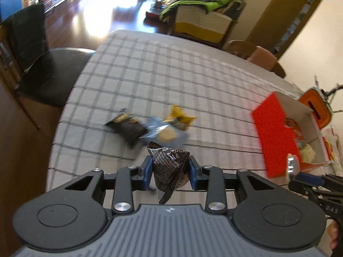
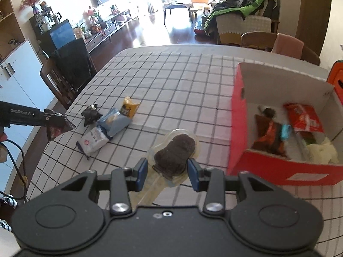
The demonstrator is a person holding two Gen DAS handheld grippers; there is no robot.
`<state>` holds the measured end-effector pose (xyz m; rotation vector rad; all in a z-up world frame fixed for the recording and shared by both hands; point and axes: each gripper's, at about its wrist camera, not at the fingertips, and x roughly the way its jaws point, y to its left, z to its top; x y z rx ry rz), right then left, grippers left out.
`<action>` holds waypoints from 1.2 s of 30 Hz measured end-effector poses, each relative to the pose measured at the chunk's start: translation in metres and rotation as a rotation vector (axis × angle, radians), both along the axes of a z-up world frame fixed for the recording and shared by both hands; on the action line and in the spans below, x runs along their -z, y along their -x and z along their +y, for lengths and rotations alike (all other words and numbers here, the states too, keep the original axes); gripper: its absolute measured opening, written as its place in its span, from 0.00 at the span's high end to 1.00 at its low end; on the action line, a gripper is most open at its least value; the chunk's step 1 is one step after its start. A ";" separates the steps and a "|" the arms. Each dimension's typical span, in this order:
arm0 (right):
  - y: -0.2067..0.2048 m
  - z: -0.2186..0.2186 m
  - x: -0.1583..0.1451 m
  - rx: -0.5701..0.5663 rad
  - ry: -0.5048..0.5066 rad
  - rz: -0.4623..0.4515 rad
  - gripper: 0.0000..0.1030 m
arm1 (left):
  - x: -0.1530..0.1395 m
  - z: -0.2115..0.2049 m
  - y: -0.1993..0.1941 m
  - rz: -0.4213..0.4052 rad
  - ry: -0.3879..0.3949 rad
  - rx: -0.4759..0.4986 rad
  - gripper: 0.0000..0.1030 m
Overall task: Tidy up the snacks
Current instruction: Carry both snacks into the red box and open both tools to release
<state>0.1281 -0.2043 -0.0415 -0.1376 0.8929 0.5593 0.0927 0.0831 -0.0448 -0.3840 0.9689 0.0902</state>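
Left tongs (image 1: 170, 172): closed on a dark foil snack packet (image 1: 169, 169), clamped between both blue pads and held up off the tabletop (image 1: 150, 70) (checked grey cloth). From the right wrist view the same packet (image 2: 59, 128) hangs at the tip of the left tongs (image 2: 56, 121), out past the tabletop's left edge.

Right tongs (image 2: 167, 171): a clear plastic pack of dark round biscuits (image 2: 174, 152) sits between the blue pads. Whether the pads actually bite on it cannot be told; small gaps seem to show on either side. The pack is above the tabletop, just left of the red box (image 2: 278, 169).

Loose snacks in a cluster mid-tabletop, touching or overlapping one another:
- small black packet (image 2: 91, 114)
- yellow packet (image 2: 129, 107)
- blue-grey packet (image 2: 114, 122)
- white packet (image 2: 93, 140)

The red box stands open at the right of the tabletop, with several packets inside, among them a red one (image 2: 304, 117) and a brown one (image 2: 268, 132).

A dark chair (image 1: 40, 64) stands at the tabletop's left side.
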 end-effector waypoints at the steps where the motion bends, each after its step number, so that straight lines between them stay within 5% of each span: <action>1: -0.003 -0.006 -0.003 0.002 -0.003 -0.004 0.62 | -0.004 -0.008 -0.003 -0.006 -0.002 0.013 0.68; 13: -0.058 -0.088 -0.024 0.060 0.019 -0.052 0.62 | -0.034 -0.117 -0.056 -0.067 -0.033 0.168 0.68; 36: -0.151 -0.197 -0.011 0.119 0.099 -0.037 0.62 | -0.025 -0.290 -0.156 -0.030 -0.102 0.364 0.68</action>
